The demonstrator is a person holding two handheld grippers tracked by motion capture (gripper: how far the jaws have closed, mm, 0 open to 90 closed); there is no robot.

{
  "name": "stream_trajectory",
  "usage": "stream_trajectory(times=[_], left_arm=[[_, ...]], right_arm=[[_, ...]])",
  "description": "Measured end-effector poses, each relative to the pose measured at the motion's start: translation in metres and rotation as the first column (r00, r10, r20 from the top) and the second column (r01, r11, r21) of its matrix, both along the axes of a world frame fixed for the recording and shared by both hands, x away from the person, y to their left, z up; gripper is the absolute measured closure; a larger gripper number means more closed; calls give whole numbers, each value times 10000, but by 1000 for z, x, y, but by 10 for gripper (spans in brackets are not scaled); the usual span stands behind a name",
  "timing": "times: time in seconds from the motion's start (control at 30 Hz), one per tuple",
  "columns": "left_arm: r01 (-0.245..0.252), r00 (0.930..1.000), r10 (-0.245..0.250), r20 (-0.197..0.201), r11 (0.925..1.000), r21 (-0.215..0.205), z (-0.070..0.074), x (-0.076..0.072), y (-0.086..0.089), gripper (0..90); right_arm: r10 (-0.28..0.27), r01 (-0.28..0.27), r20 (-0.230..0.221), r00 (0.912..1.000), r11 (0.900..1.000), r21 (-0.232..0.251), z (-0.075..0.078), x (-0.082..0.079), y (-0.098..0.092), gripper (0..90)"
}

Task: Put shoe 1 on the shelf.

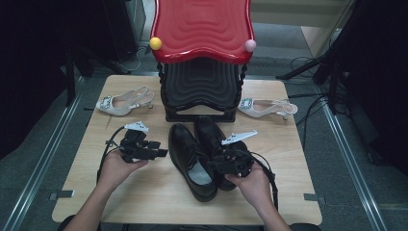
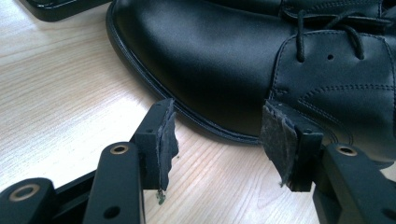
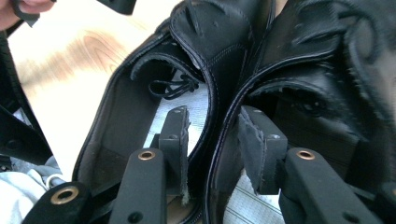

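In the high view, a pair of black leather shoes stands side by side at the middle of the wooden table (image 1: 144, 202), toes toward the black and red rack (image 1: 202, 48) at the far edge. The left shoe (image 1: 190, 154) lies just beside the left gripper (image 1: 161, 153), which points at its side with nothing between its jaws. The right gripper (image 1: 219, 163) sits over the heels, at the right shoe (image 1: 211, 137). A pale heeled sandal (image 1: 124, 102) lies near the far left corner, another pale sandal (image 1: 267, 107) near the far right corner. In the left gripper view, the jaws stand apart over bare wood, the left shoe's sole rim just ahead of the pads. In the right gripper view, the jaws stand apart, one inside each shoe, straddling the two touching inner walls; the pads do not press on them.
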State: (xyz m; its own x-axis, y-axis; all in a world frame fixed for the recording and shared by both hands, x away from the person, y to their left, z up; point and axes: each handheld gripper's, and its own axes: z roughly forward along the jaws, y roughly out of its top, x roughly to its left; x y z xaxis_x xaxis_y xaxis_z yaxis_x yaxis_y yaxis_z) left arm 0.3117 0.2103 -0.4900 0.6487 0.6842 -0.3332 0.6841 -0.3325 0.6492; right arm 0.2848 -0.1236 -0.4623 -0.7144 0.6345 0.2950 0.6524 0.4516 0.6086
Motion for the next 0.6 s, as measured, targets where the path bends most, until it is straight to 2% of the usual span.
stream_trajectory(times=[0.1, 0.27, 0.4, 0.6], left_arm=[[43, 10000, -43, -23, 9998, 174, 0, 3, -1, 461], [59, 10000, -59, 29, 9999, 95, 1, 5, -1, 463], [13, 10000, -14, 35, 10000, 71, 1, 6, -1, 464], [-115, 9999, 114, 61, 9999, 77, 2, 7, 3, 464]], right_arm=[[56, -58, -52, 10000, 9993, -362, -4, 3, 7, 639], [109, -125, -194, 9998, 9963, -850, -9, 10, 17, 634], [113, -130, -179, 9998, 9948, -1006, -11, 18, 22, 620], [118, -208, -593, 9982, 9879, -1539, -16, 25, 32, 625]])
